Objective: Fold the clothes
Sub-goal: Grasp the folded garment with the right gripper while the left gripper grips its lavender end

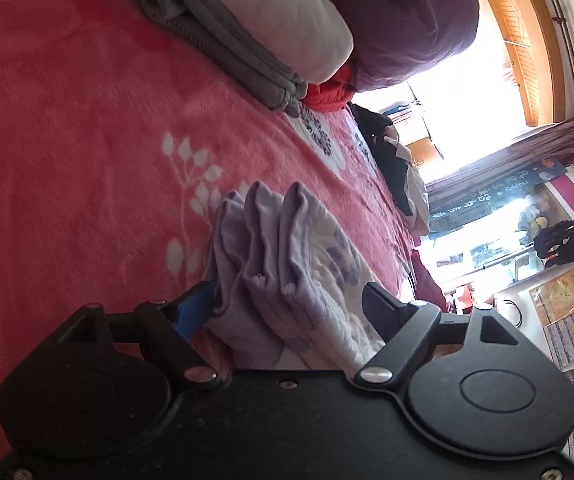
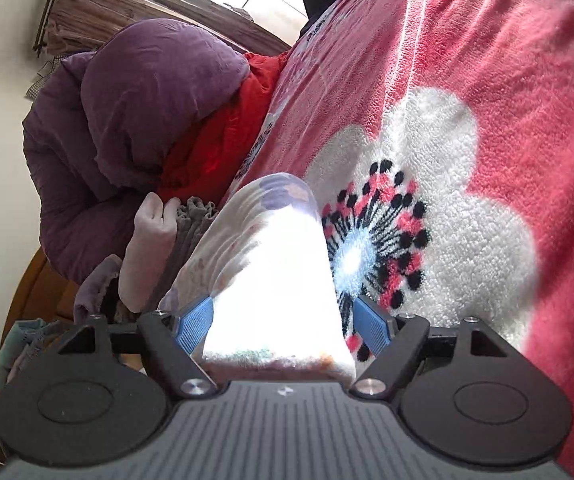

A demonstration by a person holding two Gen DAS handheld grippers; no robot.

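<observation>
A folded lilac and white flowered garment (image 1: pixel 287 240) lies on the pink fleece blanket (image 1: pixel 67 140) of a bed. My left gripper (image 1: pixel 287 296) is open, its two fingers standing on either side of the garment's near end; the left blue pad (image 1: pixel 193 310) is right beside the folded edge. In the right wrist view the same garment (image 2: pixel 271 264) looks white and glaring. It runs away between the fingers of my open right gripper (image 2: pixel 283 304). The left pad (image 2: pixel 195 322) is at the cloth's edge, and the right pad (image 2: pixel 373 326) stands apart from it, over the blanket (image 2: pixel 487 60).
A stack of folded grey and white clothes (image 1: pixel 215 40) lies farther up the bed, against a purple quilt (image 1: pixel 399 20) and a red cloth (image 2: pixel 223 132). Grey knit (image 2: pixel 191 220) and pale pink (image 2: pixel 147 248) pieces lie left of the garment. A dark bag (image 1: pixel 387 160) sits at the bed's far edge.
</observation>
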